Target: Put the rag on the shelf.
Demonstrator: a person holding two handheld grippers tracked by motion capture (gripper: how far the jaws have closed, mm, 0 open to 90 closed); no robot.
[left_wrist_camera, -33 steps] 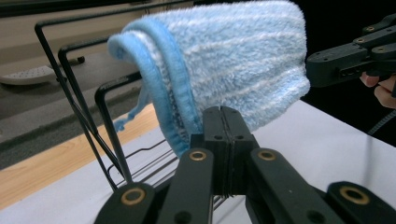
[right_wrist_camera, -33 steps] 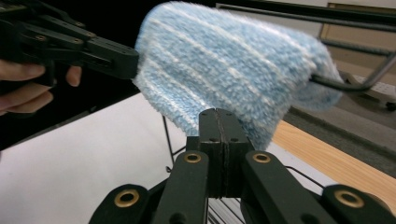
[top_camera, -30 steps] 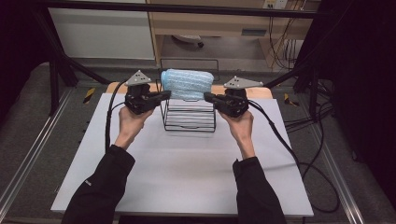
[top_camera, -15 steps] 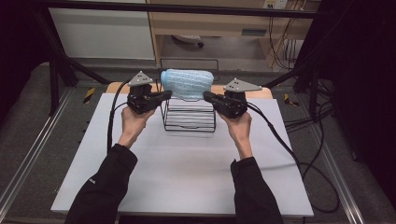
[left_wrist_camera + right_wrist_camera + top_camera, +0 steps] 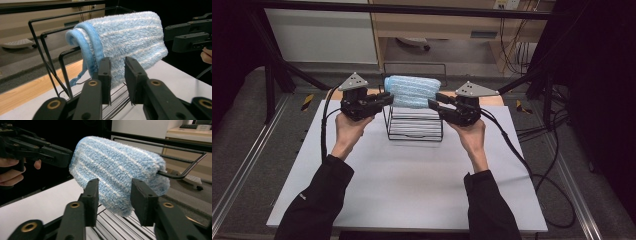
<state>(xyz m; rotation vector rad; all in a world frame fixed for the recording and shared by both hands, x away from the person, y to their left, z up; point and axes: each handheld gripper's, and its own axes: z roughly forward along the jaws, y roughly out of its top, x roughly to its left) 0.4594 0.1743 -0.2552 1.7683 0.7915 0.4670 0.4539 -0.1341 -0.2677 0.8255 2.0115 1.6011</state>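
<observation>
A light blue striped towel (image 5: 412, 91) hangs folded over the top bar of a black wire rack (image 5: 414, 131) at the back of the white table (image 5: 412, 190). My left gripper (image 5: 385, 98) is at the towel's left end and my right gripper (image 5: 435, 103) at its right end. Both pairs of jaws have just been opening. In the left gripper view the towel (image 5: 130, 37) hangs just beyond the parted jaws of the left gripper (image 5: 117, 62). In the right gripper view the towel's lower edge (image 5: 117, 167) hangs in the gap of the right gripper (image 5: 116, 182), and the pads do not press it.
The rack's wires (image 5: 50, 62) rise to the left of the towel, and its top bar (image 5: 185, 172) sticks out past the towel. Cables (image 5: 522, 155) trail off the table's right side. A wooden strip and a shelf unit lie behind the table.
Both grippers' jaws have parted a little at the towel's ends. The hands, the towel and the rack have stayed where they were.
</observation>
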